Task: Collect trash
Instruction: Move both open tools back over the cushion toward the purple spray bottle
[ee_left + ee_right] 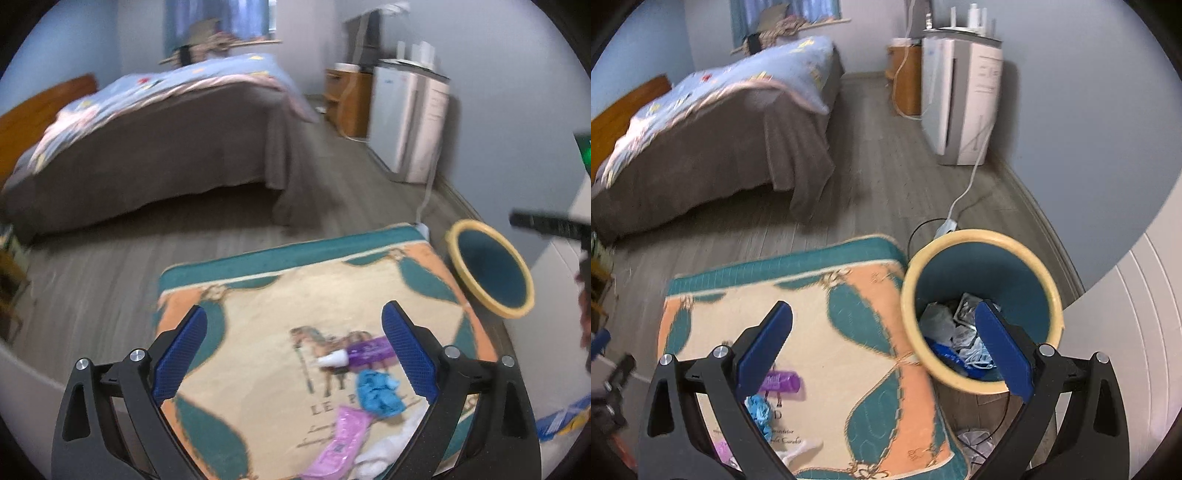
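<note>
On a patterned rug [258, 314] lie a purple tube with a white cap [354, 354], a crumpled blue glove [376, 393], a pink wrapper [340, 443] and a white wad [384, 448]. My left gripper [293, 354] hovers open above the rug, nothing between its blue pads. Beside the rug stands a blue bin with a yellow rim [982, 236], holding crumpled plastic and paper [956, 332]. My right gripper [882, 343] hangs open over the rug's edge and the bin, empty. The purple tube [781, 382] and blue glove [759, 408] show behind its left finger.
A bed [147, 147] with a grey skirt fills the far left. A white appliance [960, 99] and wooden cabinet [908, 77] stand along the right wall, with a white cable [964, 192] running to a plug by the bin. More crumpled trash [975, 441] lies beside the bin's foot.
</note>
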`<state>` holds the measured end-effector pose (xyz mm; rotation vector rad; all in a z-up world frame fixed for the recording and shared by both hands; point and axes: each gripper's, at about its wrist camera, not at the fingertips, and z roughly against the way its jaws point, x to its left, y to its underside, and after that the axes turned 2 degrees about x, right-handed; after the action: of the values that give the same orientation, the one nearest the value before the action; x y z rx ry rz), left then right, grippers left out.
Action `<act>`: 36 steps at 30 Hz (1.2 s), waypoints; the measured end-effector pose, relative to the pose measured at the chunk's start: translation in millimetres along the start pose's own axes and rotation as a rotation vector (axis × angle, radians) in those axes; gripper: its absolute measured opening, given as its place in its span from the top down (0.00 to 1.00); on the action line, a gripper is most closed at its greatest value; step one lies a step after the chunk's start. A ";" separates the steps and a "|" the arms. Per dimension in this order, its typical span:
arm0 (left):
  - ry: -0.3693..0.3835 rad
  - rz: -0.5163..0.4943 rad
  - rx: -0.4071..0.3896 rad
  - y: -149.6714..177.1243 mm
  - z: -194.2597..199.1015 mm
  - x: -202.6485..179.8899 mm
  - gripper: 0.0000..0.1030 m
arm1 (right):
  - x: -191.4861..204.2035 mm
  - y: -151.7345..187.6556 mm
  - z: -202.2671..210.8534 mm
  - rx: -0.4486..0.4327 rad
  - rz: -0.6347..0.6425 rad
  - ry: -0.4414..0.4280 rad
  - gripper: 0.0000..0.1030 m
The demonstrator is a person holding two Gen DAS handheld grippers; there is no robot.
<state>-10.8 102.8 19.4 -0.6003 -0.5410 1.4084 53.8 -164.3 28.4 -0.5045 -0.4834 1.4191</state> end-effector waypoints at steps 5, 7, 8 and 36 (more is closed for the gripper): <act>-0.026 0.031 -0.017 7.9 0.9 32.8 0.08 | 34.5 13.7 -8.4 0.051 0.066 -0.031 0.06; -0.043 0.022 -0.014 8.9 -2.4 41.1 0.08 | 42.1 21.7 -9.6 0.063 0.071 -0.040 0.06; -0.044 0.022 -0.012 10.1 -3.6 44.3 0.08 | 47.3 25.8 -13.1 0.085 0.064 -0.053 0.06; -0.026 -0.043 0.082 11.2 -35.2 36.5 0.08 | 108.4 110.4 -87.0 0.352 0.118 -0.155 0.06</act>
<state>7.8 137.7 -14.3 -0.5024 -0.5115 1.3921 27.3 -50.7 -105.5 -0.1413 -0.3193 1.6233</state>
